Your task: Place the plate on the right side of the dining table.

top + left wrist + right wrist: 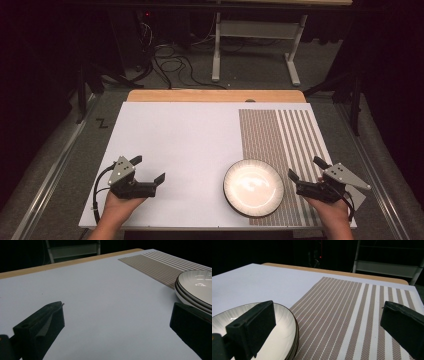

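A white plate (253,187) with a dark rim sits near the table's front edge, partly over the striped brown placemat (280,140). In the left gripper view the plate (197,287) looks like two stacked ones; in the right gripper view it is the plate (284,322) at lower left beside the placemat (352,312). My left gripper (149,169) rests at the front left, open and empty, well left of the plate. My right gripper (306,168) is open and empty just right of the plate, over the placemat. Wide gaps show between the jaws of the left gripper (117,322) and the right gripper (328,320).
The white tabletop (180,145) has a wooden strip (215,95) along its far edge. Beyond it stand a white metal frame (255,45) and cables (175,65) on the grey floor. Metal rails run along both sides of the table.
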